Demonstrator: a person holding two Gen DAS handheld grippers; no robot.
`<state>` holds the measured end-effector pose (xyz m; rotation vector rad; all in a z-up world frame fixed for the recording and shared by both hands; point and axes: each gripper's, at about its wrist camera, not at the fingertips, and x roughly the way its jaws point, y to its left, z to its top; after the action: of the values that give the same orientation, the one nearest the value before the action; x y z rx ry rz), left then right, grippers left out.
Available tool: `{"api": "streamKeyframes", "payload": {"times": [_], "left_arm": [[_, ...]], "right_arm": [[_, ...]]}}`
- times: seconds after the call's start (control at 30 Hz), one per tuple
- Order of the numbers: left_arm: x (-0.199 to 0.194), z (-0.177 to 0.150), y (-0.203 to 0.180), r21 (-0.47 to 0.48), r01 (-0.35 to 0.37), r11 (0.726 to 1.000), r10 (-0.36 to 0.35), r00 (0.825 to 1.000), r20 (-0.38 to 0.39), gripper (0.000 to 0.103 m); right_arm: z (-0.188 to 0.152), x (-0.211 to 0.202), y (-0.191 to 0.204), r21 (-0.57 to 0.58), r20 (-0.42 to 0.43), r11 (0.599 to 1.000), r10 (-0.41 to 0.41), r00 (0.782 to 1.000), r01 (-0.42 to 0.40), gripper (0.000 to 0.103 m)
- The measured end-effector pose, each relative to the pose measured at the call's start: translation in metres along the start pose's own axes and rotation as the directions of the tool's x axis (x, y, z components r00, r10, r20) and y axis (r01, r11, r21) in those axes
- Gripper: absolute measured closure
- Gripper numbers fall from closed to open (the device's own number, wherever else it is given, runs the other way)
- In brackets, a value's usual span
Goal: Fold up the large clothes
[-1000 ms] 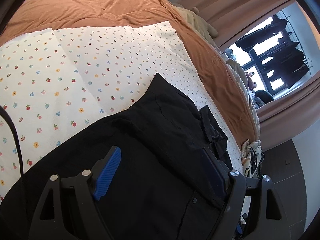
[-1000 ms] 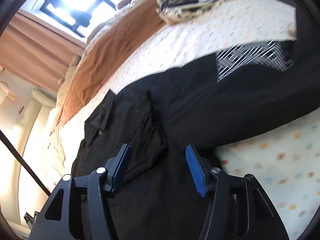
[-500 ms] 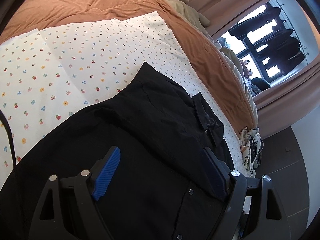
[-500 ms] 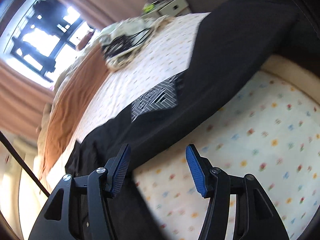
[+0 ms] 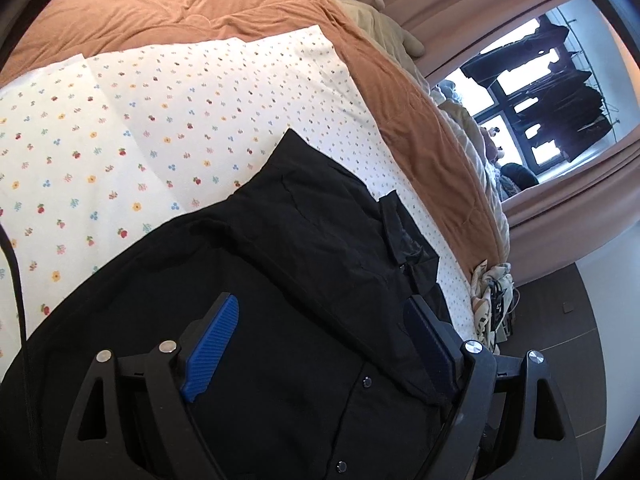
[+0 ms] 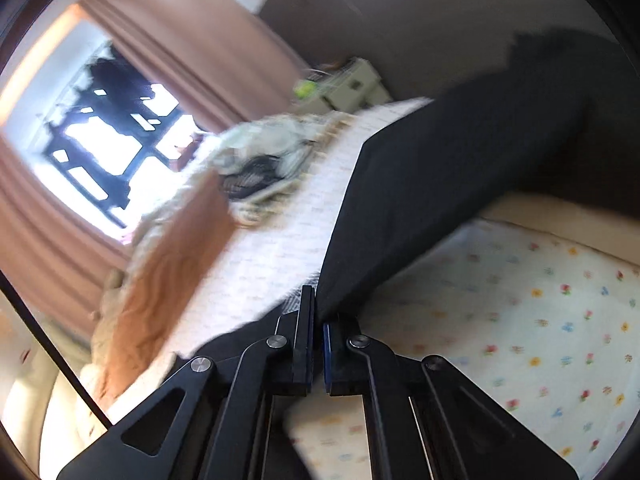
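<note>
My left fingers [image 5: 320, 344] are spread wide and hover just above the black shirt [image 5: 304, 248], which lies across the floral sheet [image 5: 132, 128] on the bed; they hold nothing. One blue pad [image 5: 212, 340] shows plainly, and the other is in shadow at the shirt's button placket. This view has barely altered over the last second: the shirt's collar end rests flat near the brown blanket [image 5: 208, 12], with the window [image 5: 532, 92] beyond.

The change is on the right. My right fingers [image 6: 318, 344], spread apart half a second ago over the sheet's edge, are now pressed together on the black fabric [image 6: 440, 184], pinching its edge between them. From that pinch the cloth rises in a taut dark band toward the upper right, clear of the floral sheet [image 6: 540, 320] below. The right view is blurred, which suggests fast motion. A heap of pale laundry [image 6: 264, 160] lies farther along the bed.

I judge that one side of the shirt is now secured and being lifted, so a fold across the body can begin, while my left fingers are placed to steady or grasp the other side.
</note>
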<state>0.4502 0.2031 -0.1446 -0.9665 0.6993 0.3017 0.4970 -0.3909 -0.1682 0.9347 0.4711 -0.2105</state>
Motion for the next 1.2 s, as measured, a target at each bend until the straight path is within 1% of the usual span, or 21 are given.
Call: {"api": "streamKeyframes", "payload": {"times": [0.1, 0.23, 0.3, 0.47, 0.53, 0.6, 0.67, 0.7, 0.73, 0.77, 0.8, 0.87, 0.93, 0.97, 1.0, 1.03, 1.07, 1.1, 1.13, 1.17, 1.2], "left_arm": [[-0.011, 0.001, -0.003, 0.007, 0.015, 1.000, -0.015, 1.000, 0.006, 0.017], [-0.024, 0.006, -0.001, 0.014, 0.029, 0.999, -0.029, 1.000, 0.007, 0.017], [-0.032, 0.011, 0.003, 0.007, 0.033, 0.999, -0.033, 0.999, 0.018, 0.017], [-0.045, 0.022, 0.019, -0.032, 0.038, 0.999, -0.037, 0.999, 0.034, 0.017], [-0.046, 0.025, 0.024, -0.037, 0.037, 0.999, -0.035, 0.999, 0.038, 0.017], [-0.044, 0.027, 0.029, -0.035, 0.027, 0.999, -0.025, 0.999, 0.039, 0.017], [-0.041, 0.030, 0.035, -0.036, 0.024, 0.999, -0.022, 0.999, 0.036, 0.017], [-0.040, 0.032, 0.037, -0.034, 0.021, 0.999, -0.019, 0.999, 0.038, 0.017], [-0.039, 0.034, 0.041, -0.034, 0.016, 0.999, -0.014, 0.999, 0.039, 0.017], [-0.036, 0.036, 0.044, -0.038, 0.009, 0.999, -0.007, 0.999, 0.036, 0.017], [-0.034, 0.038, 0.048, -0.045, 0.005, 0.999, -0.003, 1.000, 0.029, 0.017], [-0.030, 0.039, 0.052, -0.045, 0.002, 0.999, 0.000, 1.000, 0.031, 0.017], [-0.024, 0.039, 0.055, -0.047, -0.029, 0.998, 0.030, 0.999, 0.023, 0.017], [-0.021, 0.039, 0.055, -0.046, -0.026, 0.999, 0.027, 0.999, 0.017, 0.017], [-0.020, 0.037, 0.055, -0.036, -0.016, 0.999, 0.017, 1.000, 0.020, 0.017], [-0.017, 0.035, 0.053, -0.018, -0.019, 1.000, 0.020, 0.999, 0.029, 0.017], [-0.015, 0.034, 0.052, -0.004, -0.033, 0.999, 0.033, 0.999, 0.033, 0.017], [-0.011, 0.032, 0.052, 0.006, -0.047, 0.999, 0.047, 0.998, 0.031, 0.017], [-0.005, 0.030, 0.052, 0.002, -0.048, 0.999, 0.048, 0.999, 0.018, 0.017], [0.000, 0.029, 0.053, -0.010, -0.038, 0.999, 0.038, 0.999, -0.004, 0.017], [0.003, 0.028, 0.052, -0.018, -0.027, 0.999, 0.027, 0.999, -0.019, 0.017]], "right_arm": [[-0.010, -0.013, 0.038, -0.037, 0.000, 0.995, 0.095, 0.996, -0.094, 0.103], [-0.024, -0.023, 0.077, -0.057, -0.023, 0.977, 0.206, 0.978, -0.207, 0.103], [-0.034, -0.026, 0.098, -0.061, -0.040, 0.966, 0.248, 0.968, -0.250, 0.103], [-0.057, -0.020, 0.145, -0.072, -0.096, 0.943, 0.318, 0.943, -0.325, 0.103], [-0.069, -0.014, 0.164, -0.088, -0.124, 0.937, 0.326, 0.937, -0.338, 0.103], [-0.076, -0.003, 0.176, -0.091, -0.161, 0.929, 0.343, 0.926, -0.359, 0.103], [-0.074, 0.009, 0.178, -0.095, -0.189, 0.925, 0.347, 0.919, -0.368, 0.103], [-0.083, 0.017, 0.188, -0.100, -0.211, 0.923, 0.346, 0.914, -0.372, 0.103], [-0.076, 0.019, 0.179, -0.101, -0.226, 0.921, 0.347, 0.910, -0.376, 0.103], [-0.084, 0.027, 0.186, -0.105, -0.252, 0.917, 0.349, 0.903, -0.384, 0.103], [-0.075, 0.038, 0.182, -0.111, -0.269, 0.916, 0.345, 0.899, -0.385, 0.103], [-0.069, 0.064, 0.181, -0.133, -0.318, 0.915, 0.325, 0.890, -0.382, 0.103], [-0.081, 0.085, 0.181, -0.155, -0.366, 0.913, 0.302, 0.880, -0.378, 0.102], [-0.088, 0.098, 0.182, -0.161, -0.402, 0.916, 0.278, 0.872, -0.366, 0.101], [-0.096, 0.105, 0.182, -0.161, -0.440, 0.919, 0.259, 0.860, -0.359, 0.100], [-0.103, 0.119, 0.181, -0.151, -0.496, 0.926, 0.231, 0.837, -0.345, 0.099], [-0.112, 0.136, 0.175, -0.112, -0.569, 0.940, 0.206, 0.796, -0.323, 0.096], [-0.119, 0.151, 0.167, -0.049, -0.626, 0.949, 0.213, 0.750, -0.310, 0.091], [-0.123, 0.161, 0.160, -0.005, -0.660, 0.956, 0.217, 0.719, -0.294, 0.072], [-0.126, 0.169, 0.153, 0.035, -0.683, 0.960, 0.227, 0.694, -0.279, 0.051], [-0.124, 0.171, 0.150, 0.060, -0.684, 0.957, 0.245, 0.687, -0.283, 0.050]]}}
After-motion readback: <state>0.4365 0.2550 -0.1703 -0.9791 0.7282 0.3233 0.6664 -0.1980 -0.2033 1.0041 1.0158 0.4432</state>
